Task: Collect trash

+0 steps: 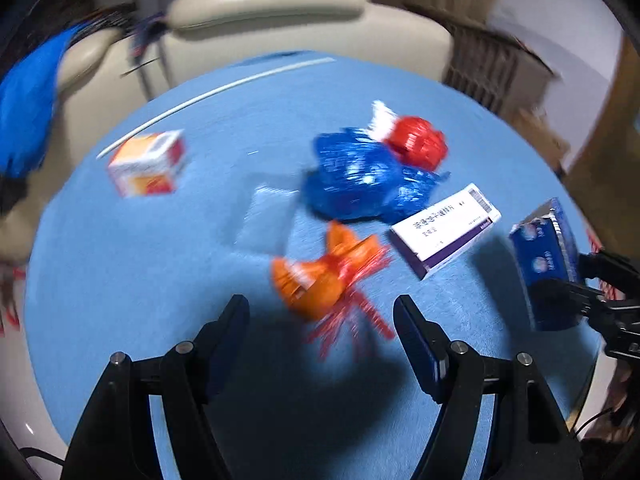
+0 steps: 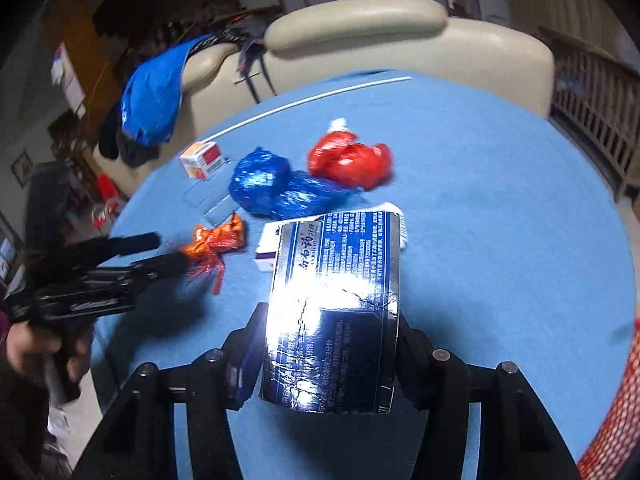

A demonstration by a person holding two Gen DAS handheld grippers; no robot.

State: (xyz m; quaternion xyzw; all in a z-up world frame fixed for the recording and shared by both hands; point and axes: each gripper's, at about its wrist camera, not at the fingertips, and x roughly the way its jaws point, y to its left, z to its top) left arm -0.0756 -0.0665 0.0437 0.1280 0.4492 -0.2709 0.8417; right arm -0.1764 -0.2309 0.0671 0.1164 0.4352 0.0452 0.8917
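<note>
My left gripper (image 1: pixel 322 308) is open and empty just above the blue table (image 1: pixel 140 264), with an orange wrapper (image 1: pixel 324 276) with red fringe right ahead between its fingers. My right gripper (image 2: pixel 328 320) is shut on a dark blue shiny box (image 2: pixel 332 312), held above the table; the box also shows in the left wrist view (image 1: pixel 546 264). On the table lie a crumpled blue bag (image 1: pixel 356 178), a red bag (image 1: pixel 418 142), a white and purple box (image 1: pixel 446 228) and a small orange and white box (image 1: pixel 148 164).
A clear plastic sleeve (image 1: pixel 262 216) lies flat near the table's middle. A white stick (image 1: pixel 208 98) lies along the far edge. A cream sofa (image 1: pixel 280 28) stands behind, with a blue garment (image 2: pixel 154 96) on it. Red mesh (image 2: pixel 612 412) shows at the right.
</note>
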